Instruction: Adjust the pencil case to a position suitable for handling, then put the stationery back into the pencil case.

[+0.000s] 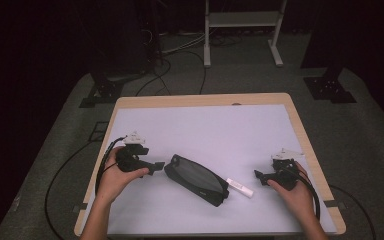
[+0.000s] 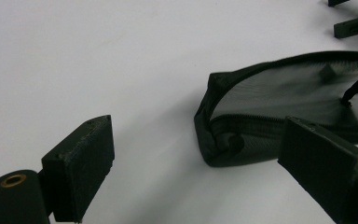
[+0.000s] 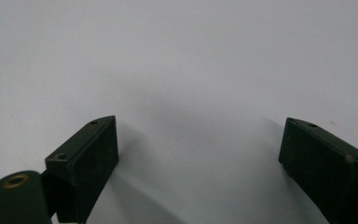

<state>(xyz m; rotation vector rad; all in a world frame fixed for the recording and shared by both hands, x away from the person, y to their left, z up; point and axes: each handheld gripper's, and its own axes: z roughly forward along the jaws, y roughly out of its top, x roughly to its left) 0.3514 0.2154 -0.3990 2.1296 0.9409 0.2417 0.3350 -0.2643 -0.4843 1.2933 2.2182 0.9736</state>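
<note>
A black mesh zip pouch lies slanted in the middle of the white table top. A small white tube rests just off its right end. My left gripper sits close to the pouch's left end, jaws wide apart with nothing between them. In the left gripper view the pouch lies ahead and to the right, its zipped corner just beyond the right jaw, apart from it. My right gripper rests at the table's right, pointing left toward the tube, open and empty. In the right gripper view its fingers frame bare white surface.
The table's wooden rim borders the white sheet. Cables trail off both grippers onto the grey floor. A white stand and dark tripod feet stand behind the table. The other gripper's jaw tips show at the top right of the left gripper view.
</note>
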